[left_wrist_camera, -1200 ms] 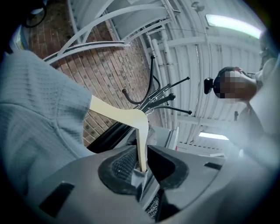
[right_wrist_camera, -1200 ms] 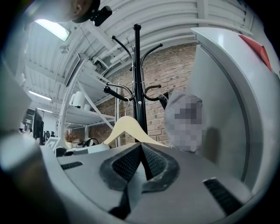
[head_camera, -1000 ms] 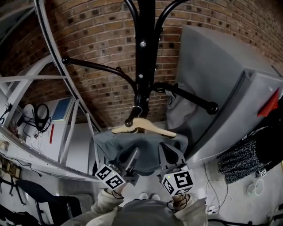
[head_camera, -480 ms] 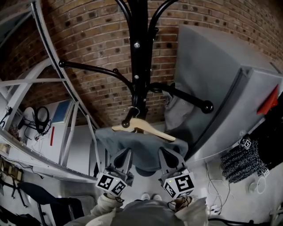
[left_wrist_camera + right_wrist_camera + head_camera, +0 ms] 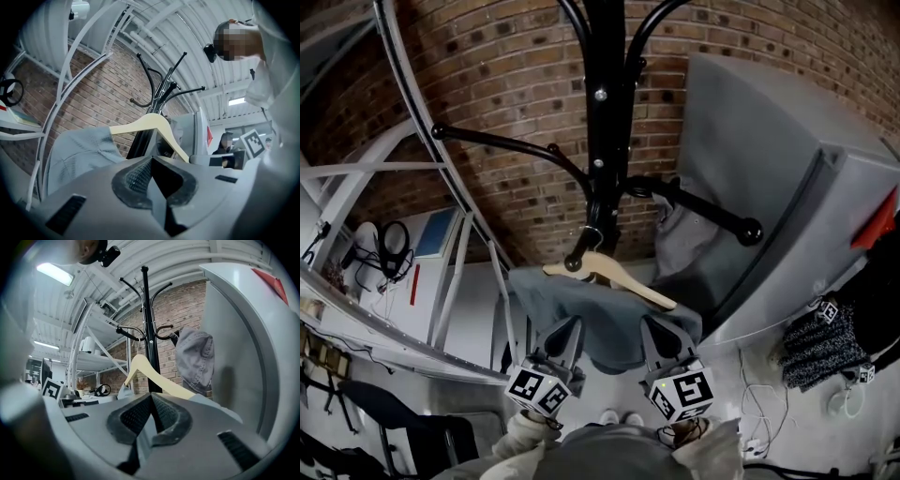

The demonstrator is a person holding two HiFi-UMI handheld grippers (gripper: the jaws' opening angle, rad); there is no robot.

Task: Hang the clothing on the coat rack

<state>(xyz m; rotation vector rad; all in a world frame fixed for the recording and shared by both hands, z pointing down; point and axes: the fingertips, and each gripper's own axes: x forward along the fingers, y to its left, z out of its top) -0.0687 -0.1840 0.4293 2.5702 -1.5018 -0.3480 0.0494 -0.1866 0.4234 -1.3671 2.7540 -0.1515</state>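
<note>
The black coat rack (image 5: 605,112) stands against a brick wall. A wooden hanger (image 5: 619,277) carrying a grey-blue garment (image 5: 600,323) hangs by its hook from a low rack arm, its right end tilted down. My left gripper (image 5: 566,336) and right gripper (image 5: 662,337) are just below the garment's hem, both shut with nothing between the pads. In the left gripper view the left gripper (image 5: 151,161) is shut, with the hanger (image 5: 147,124) and garment (image 5: 77,150) beyond it. In the right gripper view the right gripper (image 5: 151,397) is shut below the hanger (image 5: 154,378).
Another grey garment (image 5: 684,230) hangs from a rack arm on the right. A big grey cabinet (image 5: 769,187) stands close on the right, white metal shelving (image 5: 412,187) on the left. A dark knit item (image 5: 811,342) lies low right.
The left gripper's jaws have shut and it has drawn back down from the garment's hem. The hanger's right end has dipped a little lower.
</note>
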